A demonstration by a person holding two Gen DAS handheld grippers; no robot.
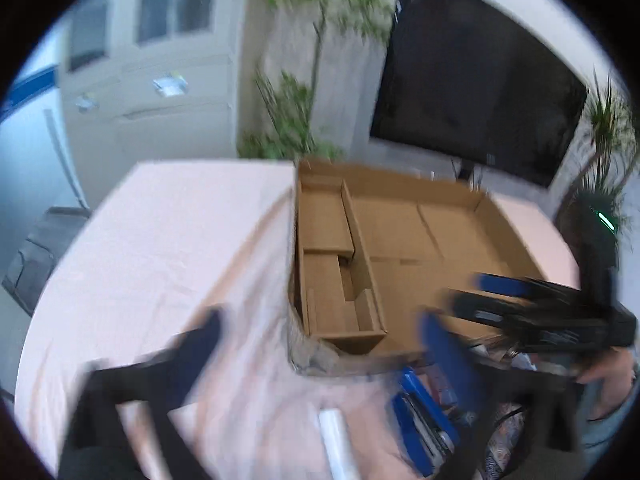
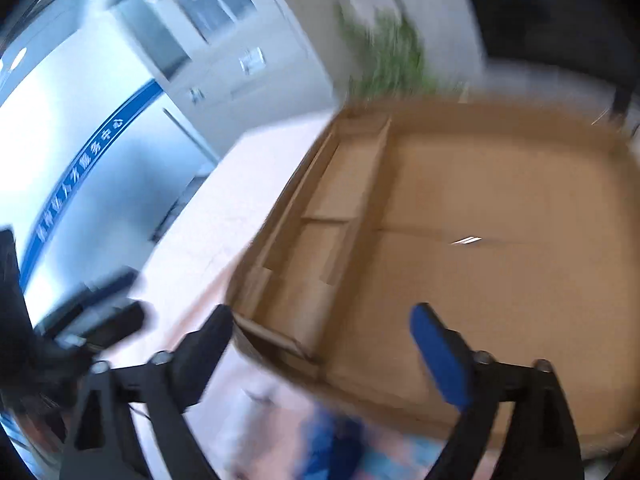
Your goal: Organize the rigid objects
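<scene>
Left gripper (image 1: pixel 320 344) spread | right gripper (image 2: pixel 320 332) spread | one cardboard box (image 1: pixel 404 216)

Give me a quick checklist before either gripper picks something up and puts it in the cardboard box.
1. Left gripper open, nothing between its fingers: ok.
2. Right gripper open, nothing held: ok.
3. Cardboard box open on top, large section bare: ok.
4. Items within sight: white tube and blue object lie in front of the box: ok.
5. Sharp view for aiming: not ok, both views are motion-blurred.
</scene>
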